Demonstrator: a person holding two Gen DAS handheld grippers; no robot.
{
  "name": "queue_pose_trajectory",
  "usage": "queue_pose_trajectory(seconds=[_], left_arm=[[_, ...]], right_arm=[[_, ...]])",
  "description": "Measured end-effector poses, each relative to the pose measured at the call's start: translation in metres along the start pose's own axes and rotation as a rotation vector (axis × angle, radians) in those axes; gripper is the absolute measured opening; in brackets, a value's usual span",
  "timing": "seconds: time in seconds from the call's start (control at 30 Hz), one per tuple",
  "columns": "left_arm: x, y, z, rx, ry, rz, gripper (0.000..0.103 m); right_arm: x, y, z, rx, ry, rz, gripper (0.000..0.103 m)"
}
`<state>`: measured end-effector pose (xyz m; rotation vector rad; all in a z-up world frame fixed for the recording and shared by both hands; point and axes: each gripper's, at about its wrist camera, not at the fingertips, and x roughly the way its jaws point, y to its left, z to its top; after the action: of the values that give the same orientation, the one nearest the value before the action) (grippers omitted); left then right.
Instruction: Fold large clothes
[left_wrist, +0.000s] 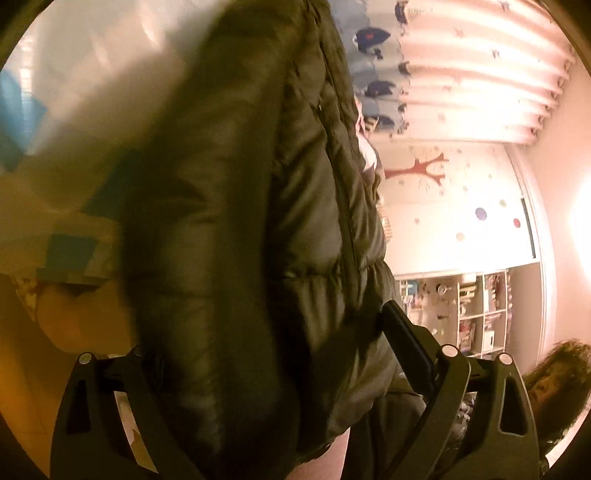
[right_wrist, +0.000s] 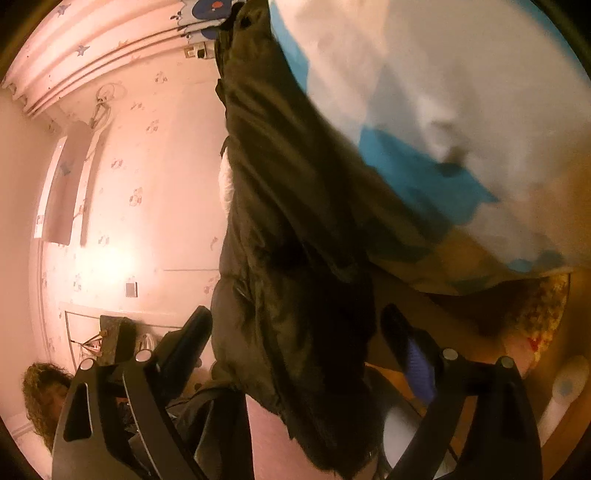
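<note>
A dark olive quilted puffer jacket with a front zipper fills the left wrist view, lifted in the air. My left gripper has the jacket's bulk between its fingers; the right finger presses against the fabric and the left one is mostly covered. In the right wrist view the same jacket hangs between the fingers of my right gripper, its fabric bunched between the left finger and the right finger. Both cameras are tilted sideways.
A bed with white and blue patterned bedding lies behind the jacket and also shows in the left wrist view. A pink curtain, a decorated wardrobe, shelves and pink wallpaper surround it. A person's curly head is close by.
</note>
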<state>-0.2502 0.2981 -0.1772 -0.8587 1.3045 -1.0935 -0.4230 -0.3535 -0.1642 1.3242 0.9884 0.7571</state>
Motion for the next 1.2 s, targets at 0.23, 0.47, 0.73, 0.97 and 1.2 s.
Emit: queue_pose_trajectory(seconds=[0.23,0.47,0.73,0.97,1.2], left_arm=[[-0.001,-0.007,-0.016,-0.042,-0.044,0.14,0.069],[-0.012,-0.08,-0.04,0.124,-0.148,0.427,0.013],[-0.001,-0.166,-0.057,0.355,-0.216,0.734,0.009],[-0.028,-0.183,-0.067,0.388,-0.266,0.676,0.009],[-0.033,-0.202,-0.076,0.417,-0.312,0.629,0.009]], right_arm=[[0.019,0.008,-0.012,-0.068,0.009,-0.065,0.029],[0.006,0.071,-0.036,-0.213,-0.08,-0.025,0.015],[-0.005,0.114,-0.049,-0.301,-0.133,0.042,0.015],[-0.013,0.134,-0.069,-0.35,-0.181,0.139,0.015],[-0.029,0.131,-0.075,-0.333,-0.283,0.252,0.015]])
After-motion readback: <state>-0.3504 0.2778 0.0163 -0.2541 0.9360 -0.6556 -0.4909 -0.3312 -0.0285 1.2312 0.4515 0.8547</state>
